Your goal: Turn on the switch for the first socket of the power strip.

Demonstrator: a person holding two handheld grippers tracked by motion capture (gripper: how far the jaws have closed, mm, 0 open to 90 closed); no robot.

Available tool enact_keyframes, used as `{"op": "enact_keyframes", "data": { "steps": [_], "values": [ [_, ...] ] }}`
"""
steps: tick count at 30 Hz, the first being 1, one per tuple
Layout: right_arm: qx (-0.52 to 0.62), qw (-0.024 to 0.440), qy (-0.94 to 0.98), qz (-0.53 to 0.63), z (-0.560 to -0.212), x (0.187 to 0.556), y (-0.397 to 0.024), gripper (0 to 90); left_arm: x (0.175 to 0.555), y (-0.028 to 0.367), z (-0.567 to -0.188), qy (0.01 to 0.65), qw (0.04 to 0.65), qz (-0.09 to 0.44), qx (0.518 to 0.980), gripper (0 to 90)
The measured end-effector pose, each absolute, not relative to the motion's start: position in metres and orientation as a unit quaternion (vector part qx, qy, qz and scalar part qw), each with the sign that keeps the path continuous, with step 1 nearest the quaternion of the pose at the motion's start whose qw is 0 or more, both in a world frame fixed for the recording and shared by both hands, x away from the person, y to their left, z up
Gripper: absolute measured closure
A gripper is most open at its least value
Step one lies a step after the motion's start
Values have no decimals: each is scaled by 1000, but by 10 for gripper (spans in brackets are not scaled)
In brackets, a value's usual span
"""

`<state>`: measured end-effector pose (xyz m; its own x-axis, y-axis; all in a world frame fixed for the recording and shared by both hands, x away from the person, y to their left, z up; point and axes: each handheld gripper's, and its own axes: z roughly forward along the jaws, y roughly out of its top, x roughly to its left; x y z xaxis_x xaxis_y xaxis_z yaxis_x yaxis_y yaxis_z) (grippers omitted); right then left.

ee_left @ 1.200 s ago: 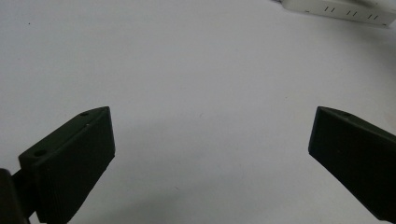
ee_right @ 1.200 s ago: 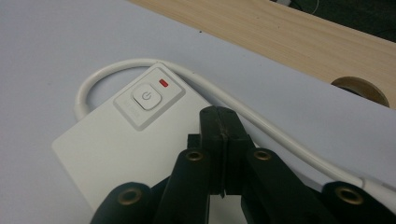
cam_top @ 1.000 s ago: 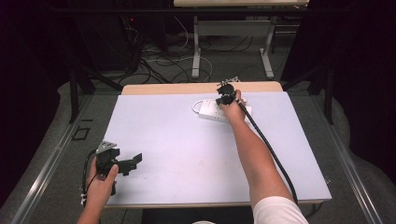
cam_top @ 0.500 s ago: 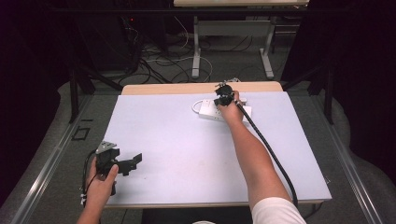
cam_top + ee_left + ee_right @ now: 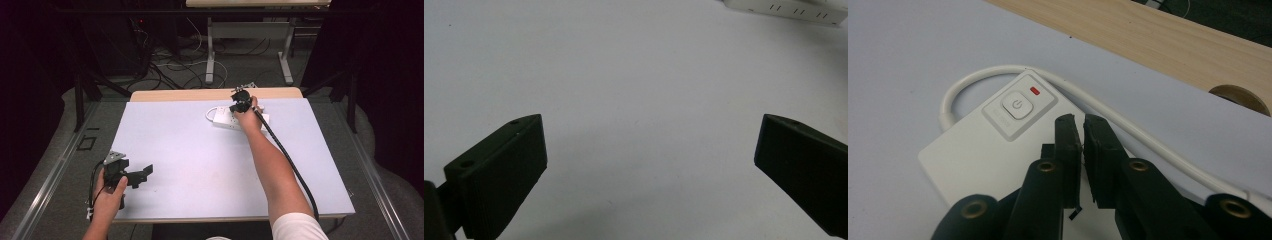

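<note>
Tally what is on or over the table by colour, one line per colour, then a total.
White: 1, the power strip with its cord
Black: 2, the left tool and the right tool
Total: 3

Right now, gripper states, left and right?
Left gripper: open, empty, over bare table.
Right gripper: closed, holding nothing, above the power strip.
</note>
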<state>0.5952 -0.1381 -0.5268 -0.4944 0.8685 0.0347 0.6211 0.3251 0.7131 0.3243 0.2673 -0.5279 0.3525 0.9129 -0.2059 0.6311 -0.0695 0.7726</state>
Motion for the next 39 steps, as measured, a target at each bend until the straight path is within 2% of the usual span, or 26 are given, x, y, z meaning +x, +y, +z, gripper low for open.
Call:
{"op": "enact_keyframes", "data": {
  "steps": [39],
  "values": [
    [452,166,815,323,-506,582,-139,615,325,263,-528,540,411,169,715,3]
  ]
}}
